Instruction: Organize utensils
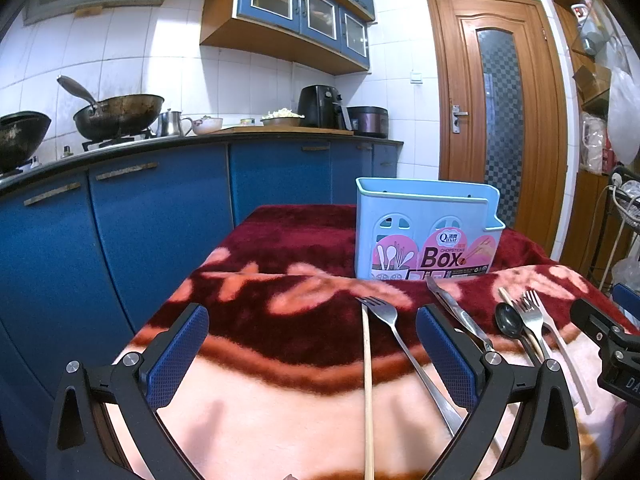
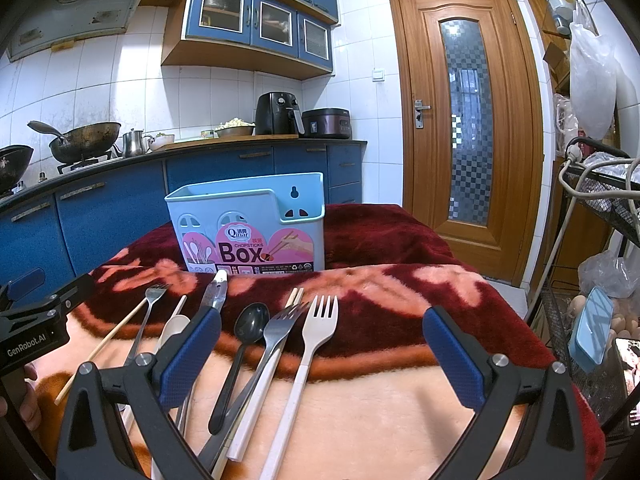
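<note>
Hovering low over the table (image 1: 280,412), both tools spread wide and holding nothing — this looks like the start, before any pick.

Left tool (image 1: 312,356): a wooden chopstick (image 1: 367,380) and a steel fork (image 1: 396,336) lie between its pads, handles toward the camera. Just outside its right pad sits a pair of metal tongs (image 1: 456,312).

Right tool (image 2: 322,354): between its pads lie a black spoon (image 2: 250,328), a dark steel fork (image 2: 280,326) and a white plastic fork (image 2: 318,328), close side by side; a chopstick pair (image 2: 295,295) pokes out under the dark fork. A white spoon (image 2: 174,328) lies left of its left pad.

Blue chopstick box (image 2: 248,232) stands upright at the far side of the table, behind the utensils; nothing shows above its rim.

Next move, my read: pick one piece, drop the tool, pinch near the handle. The pile under the right tool is crowded — risk of grabbing two. The white fork on the outer edge looks cleanest. Plush cloth may make low grasps sloppy.
</note>
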